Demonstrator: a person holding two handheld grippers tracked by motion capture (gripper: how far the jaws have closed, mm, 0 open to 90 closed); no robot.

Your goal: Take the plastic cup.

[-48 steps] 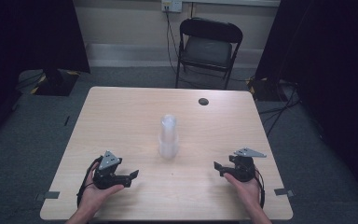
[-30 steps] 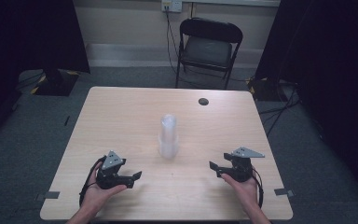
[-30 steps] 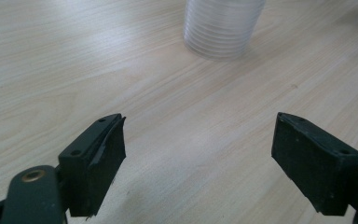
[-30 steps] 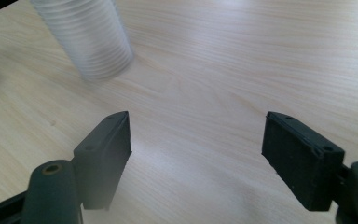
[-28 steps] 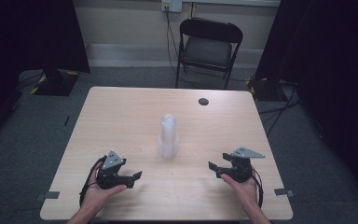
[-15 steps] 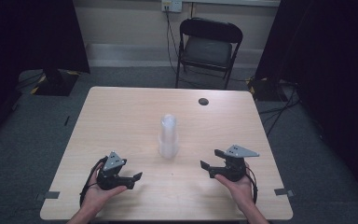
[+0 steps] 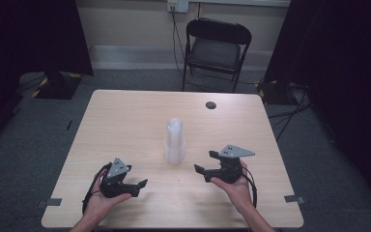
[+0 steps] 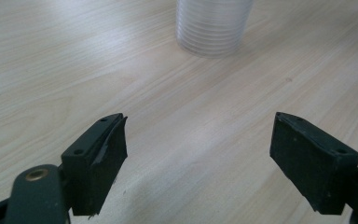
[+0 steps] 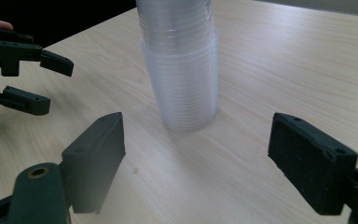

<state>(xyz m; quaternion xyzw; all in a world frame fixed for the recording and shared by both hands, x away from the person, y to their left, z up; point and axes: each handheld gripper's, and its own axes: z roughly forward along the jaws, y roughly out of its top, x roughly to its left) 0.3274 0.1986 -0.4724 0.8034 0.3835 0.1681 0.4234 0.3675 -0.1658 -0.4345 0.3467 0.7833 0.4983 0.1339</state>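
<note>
A tall stack of clear plastic cups (image 7: 175,142) stands upright near the middle of the table. In the right gripper view the stack (image 9: 182,65) rises just ahead of the jaws. My right gripper (image 7: 205,163) hovers a little right of the stack and points at it. Its jaws (image 9: 198,120) have just been opening and have nothing between them. My left gripper (image 7: 142,182) rests low at the front left, open and empty (image 8: 199,120), with the base of the stack (image 8: 214,28) farther ahead. The left gripper (image 9: 51,84) also appears at the left of the right gripper view.
The light wooden table (image 7: 125,111) carries a small dark round object (image 7: 211,105) near its far edge. A black folding chair (image 7: 215,48) stands behind the table. Dark curtains and cables border the floor on both sides.
My right gripper has moved left toward the cup stack and lifted slightly, and its jaws have spread wider. The left gripper and the stack have stayed put.
</note>
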